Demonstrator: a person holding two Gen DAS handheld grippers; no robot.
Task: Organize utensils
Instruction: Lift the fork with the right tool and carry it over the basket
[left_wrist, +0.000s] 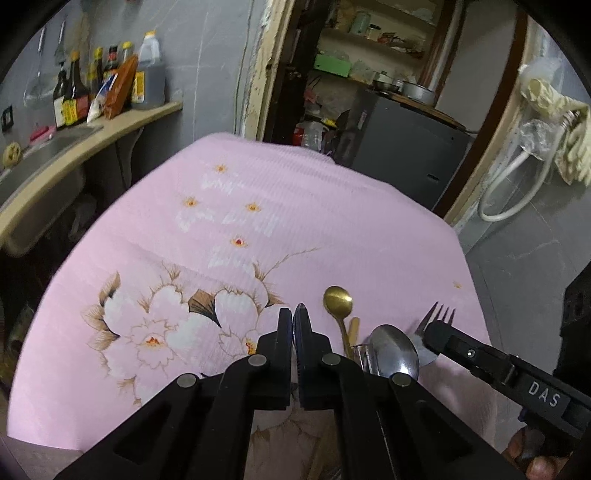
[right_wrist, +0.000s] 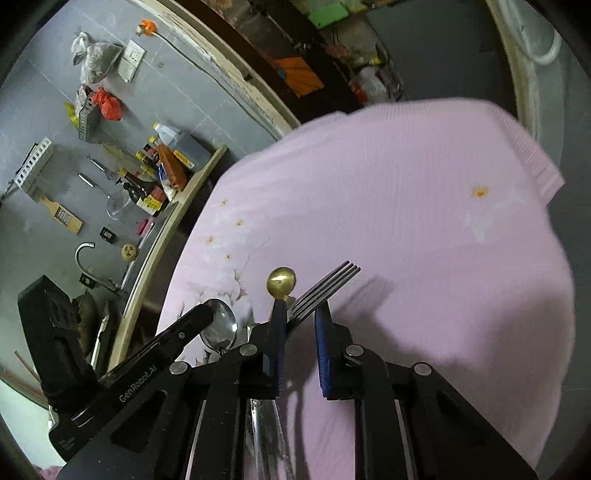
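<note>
A gold spoon (left_wrist: 338, 300), a steel spoon (left_wrist: 394, 355) and a steel fork (left_wrist: 439, 315) stand bunched together over the pink flowered tablecloth (left_wrist: 295, 206); what holds their handles is hidden. My left gripper (left_wrist: 292, 321) is shut and empty, just left of the gold spoon. My right gripper (right_wrist: 300, 317) is open, with its fingers either side of the fork (right_wrist: 325, 282). The gold spoon (right_wrist: 281, 281) and steel spoon (right_wrist: 219, 328) sit to its left, and the left gripper's finger (right_wrist: 192, 325) crosses in front of the steel spoon.
A counter (left_wrist: 92, 136) with a sink and sauce bottles (left_wrist: 107, 81) runs along the left wall. A dark cabinet (left_wrist: 402, 147) stands behind the table by a doorway with shelves. A wall hose (left_wrist: 517, 184) hangs at the right.
</note>
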